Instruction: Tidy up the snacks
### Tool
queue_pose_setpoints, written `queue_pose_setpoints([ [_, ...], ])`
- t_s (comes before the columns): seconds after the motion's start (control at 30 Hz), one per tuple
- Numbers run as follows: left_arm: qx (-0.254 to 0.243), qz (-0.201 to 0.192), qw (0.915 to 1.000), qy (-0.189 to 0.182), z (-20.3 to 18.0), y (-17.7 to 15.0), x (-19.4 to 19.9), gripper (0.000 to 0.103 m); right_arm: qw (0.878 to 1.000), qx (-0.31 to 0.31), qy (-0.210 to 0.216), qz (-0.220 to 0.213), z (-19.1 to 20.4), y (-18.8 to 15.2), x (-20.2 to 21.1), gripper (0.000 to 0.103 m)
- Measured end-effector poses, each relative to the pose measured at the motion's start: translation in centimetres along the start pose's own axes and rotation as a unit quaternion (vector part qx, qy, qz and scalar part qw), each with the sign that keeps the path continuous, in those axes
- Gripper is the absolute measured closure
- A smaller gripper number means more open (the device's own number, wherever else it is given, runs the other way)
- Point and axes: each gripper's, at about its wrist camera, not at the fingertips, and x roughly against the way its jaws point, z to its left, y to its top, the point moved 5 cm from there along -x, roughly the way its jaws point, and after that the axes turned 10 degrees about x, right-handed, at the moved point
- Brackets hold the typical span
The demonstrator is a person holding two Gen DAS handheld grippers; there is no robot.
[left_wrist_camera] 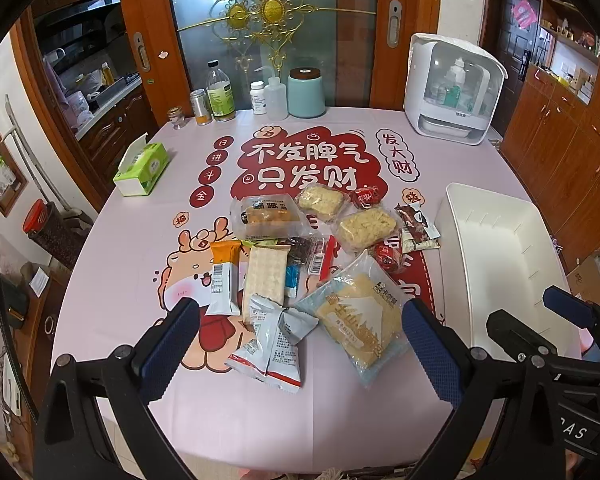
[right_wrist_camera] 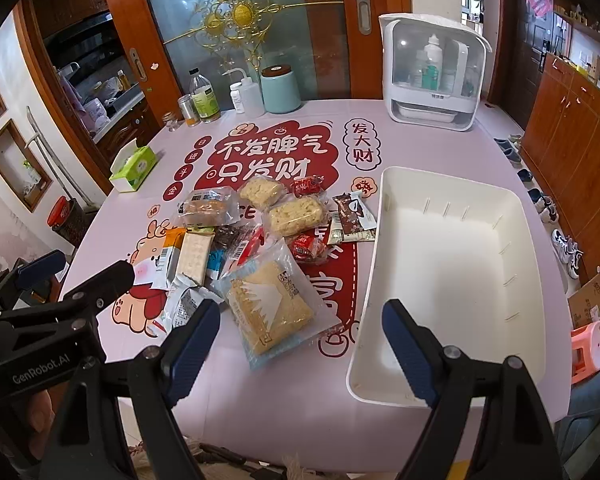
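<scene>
Two claws hang over the tabletop (right_wrist_camera: 260,400), both spread wide and holding nothing: our left claw (left_wrist_camera: 300,336) above the snacks (left_wrist_camera: 300,264), our right claw (right_wrist_camera: 300,340) near the empty white bin (right_wrist_camera: 460,264), ready for sorting.

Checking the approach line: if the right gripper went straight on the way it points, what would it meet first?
Probably the near left rim of the empty white plastic bin, or the pink tablecloth just beside it; depth is unclear. The right gripper has open jaws holding nothing.
</scene>
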Motion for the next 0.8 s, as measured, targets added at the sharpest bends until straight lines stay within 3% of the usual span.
queue_pose_setpoints([
  [0.8, 0.006, -0.002, 1.0000, 0.003, 1.1, -0.4, 1.8, 0.003, 1.000, 0.007, 0.010, -0.005, 0.9, -0.1, 1.1, 0.019],
])
